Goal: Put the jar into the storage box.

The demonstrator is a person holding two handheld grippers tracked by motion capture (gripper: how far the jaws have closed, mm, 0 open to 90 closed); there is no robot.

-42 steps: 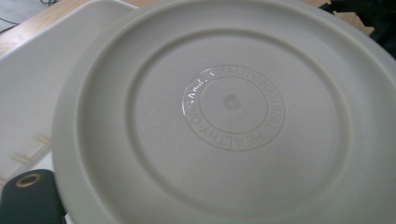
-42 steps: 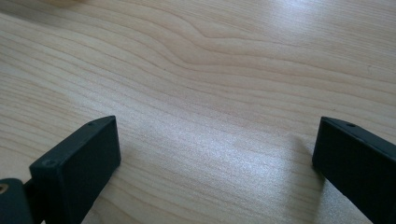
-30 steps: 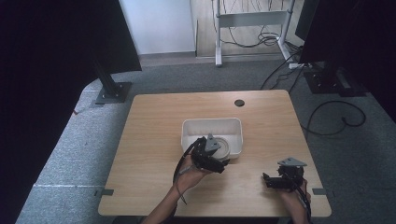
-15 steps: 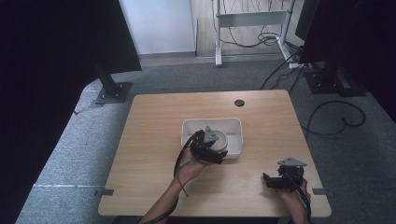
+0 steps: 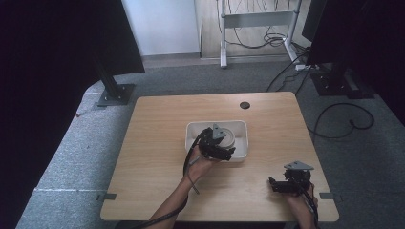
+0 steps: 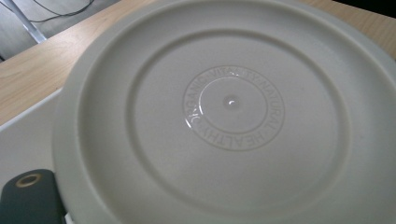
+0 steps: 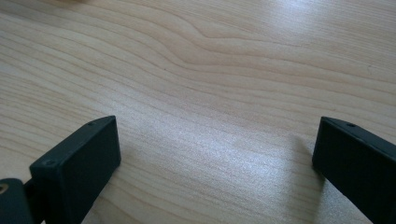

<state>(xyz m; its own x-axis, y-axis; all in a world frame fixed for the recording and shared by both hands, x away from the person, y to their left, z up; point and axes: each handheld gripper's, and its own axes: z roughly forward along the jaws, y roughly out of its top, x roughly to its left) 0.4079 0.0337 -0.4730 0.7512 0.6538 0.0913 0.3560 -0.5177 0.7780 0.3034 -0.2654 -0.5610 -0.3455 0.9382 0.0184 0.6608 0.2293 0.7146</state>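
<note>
A light wooden table [image 5: 157, 143] stands on grey carpet [image 5: 71, 157], a round cable hole [image 5: 244, 104] near its twelve o'clock edge. Beyond, at twelve, a white wall [image 5: 162, 24] meets a white desk frame [image 5: 255, 21] with loose cables; black stands [image 5: 114, 81] flank ten and two.

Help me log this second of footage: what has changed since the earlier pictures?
The left gripper has moved forward from the tray's near edge to hang over the round lid in the white tray. Whether it grips anything is unclear. The right gripper stays open, low over the table.
</note>
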